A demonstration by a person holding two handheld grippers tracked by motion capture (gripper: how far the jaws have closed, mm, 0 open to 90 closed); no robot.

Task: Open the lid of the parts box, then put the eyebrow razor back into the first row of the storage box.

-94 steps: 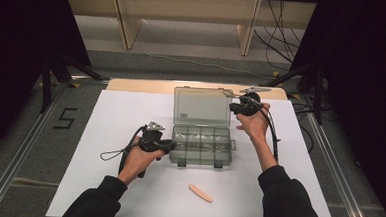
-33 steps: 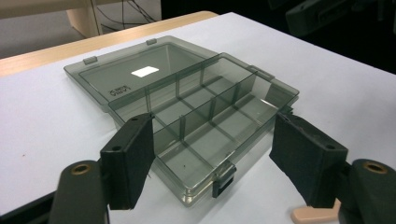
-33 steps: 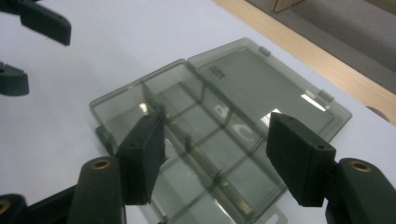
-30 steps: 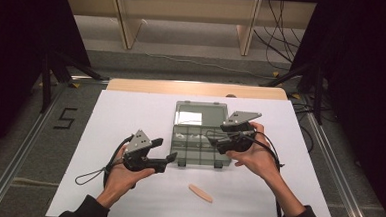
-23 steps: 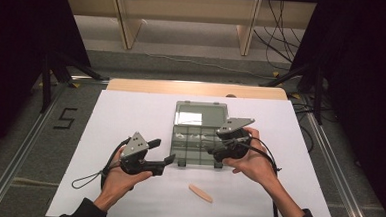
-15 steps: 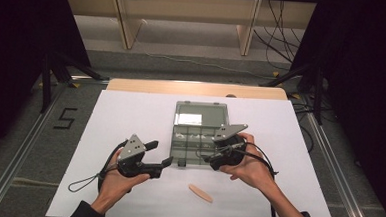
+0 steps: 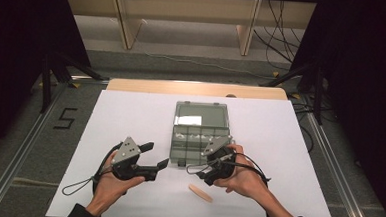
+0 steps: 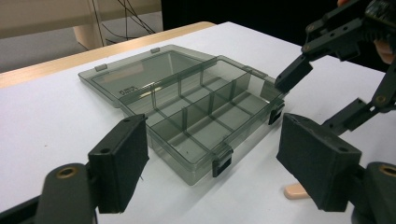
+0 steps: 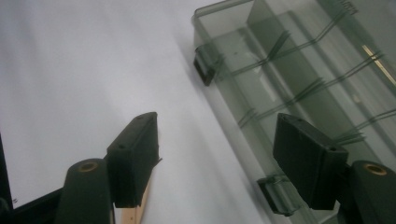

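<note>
- We hold our right gripper (image 7: 203, 175) just above the peach stick (image 7: 200, 193), jaws spread and empty.
- The stick lies on the white table (image 7: 130, 115), just in front of the open organiser box (image 7: 199, 134), its long axis slanting left-to-right.
- Our left gripper (image 7: 157, 155), also spread and empty, sits farther off; the right is nearer.

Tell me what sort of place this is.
Probably a lab recording station, not a home: a white-covered table with an open compartment box, floor rails with a taped number 5, loose cables, and black curtains at both sides.
</note>
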